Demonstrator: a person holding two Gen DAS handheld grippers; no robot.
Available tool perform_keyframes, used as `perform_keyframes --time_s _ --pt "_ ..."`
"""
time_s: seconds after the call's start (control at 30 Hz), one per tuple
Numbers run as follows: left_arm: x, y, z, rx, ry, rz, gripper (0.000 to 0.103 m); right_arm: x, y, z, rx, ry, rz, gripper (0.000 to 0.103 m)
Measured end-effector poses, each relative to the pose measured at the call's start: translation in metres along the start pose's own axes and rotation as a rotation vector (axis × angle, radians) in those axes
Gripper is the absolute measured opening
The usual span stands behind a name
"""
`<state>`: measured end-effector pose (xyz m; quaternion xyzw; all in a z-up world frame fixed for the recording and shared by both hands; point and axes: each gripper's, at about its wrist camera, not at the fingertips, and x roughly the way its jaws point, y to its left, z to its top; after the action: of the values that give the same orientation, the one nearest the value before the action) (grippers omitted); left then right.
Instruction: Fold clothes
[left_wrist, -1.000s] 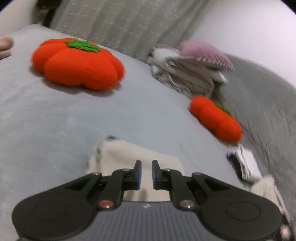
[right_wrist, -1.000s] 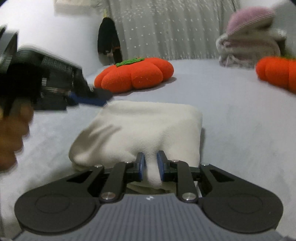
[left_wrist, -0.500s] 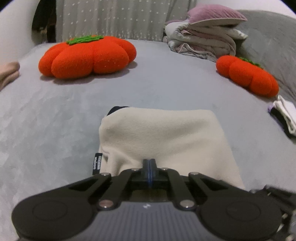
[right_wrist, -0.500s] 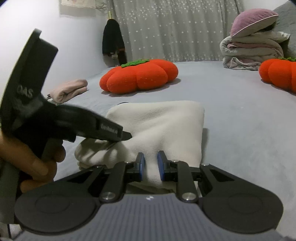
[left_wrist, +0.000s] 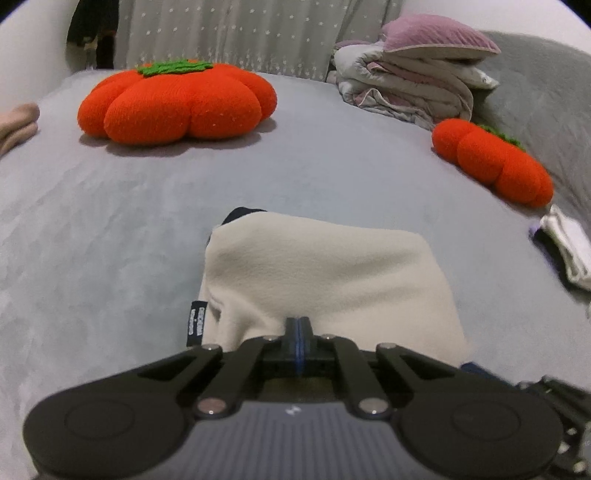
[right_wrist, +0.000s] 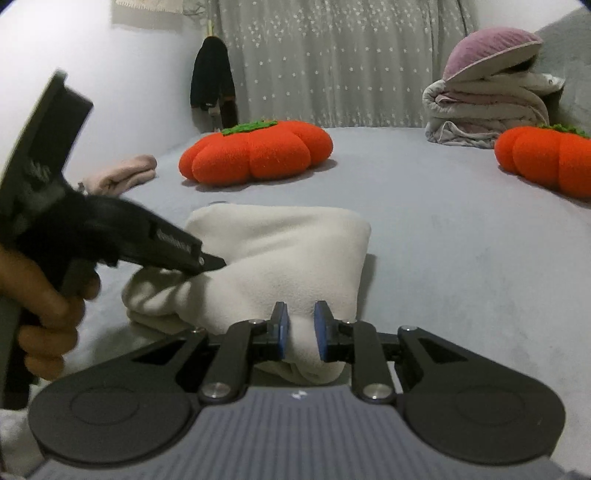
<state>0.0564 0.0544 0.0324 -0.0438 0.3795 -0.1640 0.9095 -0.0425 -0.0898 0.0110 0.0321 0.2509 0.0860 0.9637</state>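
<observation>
1. Since a second ago, the left gripper swung onto the cream fleece garment and pressed together at its near edge.
2. The right gripper pinches a thick fold, bottom centre.
3. Progress: the garment is a compact bundle, centre frame on the grey bedspread; likely late stage.
4. Left edge looks lumpy, black tag showing.
</observation>
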Motion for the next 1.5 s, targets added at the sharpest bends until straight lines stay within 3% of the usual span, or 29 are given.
perform_keyframes --time_s 0.3,0.5,0.63,0.77,0.93,1.03,1.2,1.27,1.43,1.5 --pt "-0.039 -0.028 -0.012 0.054 -0.067 -0.128 0.005 -0.001 -0.006 -0.003 0.030 -0.004 0.000 0.023" --pt "-0.017 -0.028 -0.027 0.098 -0.029 -0.082 0.008 -0.003 -0.009 0.002 0.028 0.013 0.022 0.023" --pt "-0.018 -0.031 -0.029 0.129 -0.028 -0.059 0.008 -0.004 -0.026 0.021 0.103 0.015 0.081 0.021" --pt "-0.017 -0.032 -0.029 0.141 -0.022 -0.051 0.008 0.012 -0.030 0.039 0.085 0.016 0.074 0.023" --pt "-0.017 -0.031 -0.026 0.139 -0.011 -0.053 0.008 0.038 -0.036 0.034 0.115 0.063 0.088 0.023" --pt "-0.017 -0.029 -0.025 0.139 -0.004 -0.054 0.008 0.042 -0.043 0.042 0.126 0.078 0.099 0.016" --pt "-0.016 -0.029 -0.024 0.143 0.001 -0.056 0.008 0.049 -0.049 0.062 0.123 0.039 0.101 0.014" --pt "-0.016 -0.029 -0.024 0.146 0.002 -0.057 0.008 0.053 -0.051 0.069 0.130 0.026 0.098 0.021" --pt "-0.016 -0.029 -0.023 0.151 0.002 -0.059 0.008 0.096 -0.048 0.069 0.089 0.169 0.061 0.018" --pt "-0.015 -0.028 -0.023 0.149 0.005 -0.065 0.008 0.101 -0.053 0.075 0.105 0.184 0.067 0.018"
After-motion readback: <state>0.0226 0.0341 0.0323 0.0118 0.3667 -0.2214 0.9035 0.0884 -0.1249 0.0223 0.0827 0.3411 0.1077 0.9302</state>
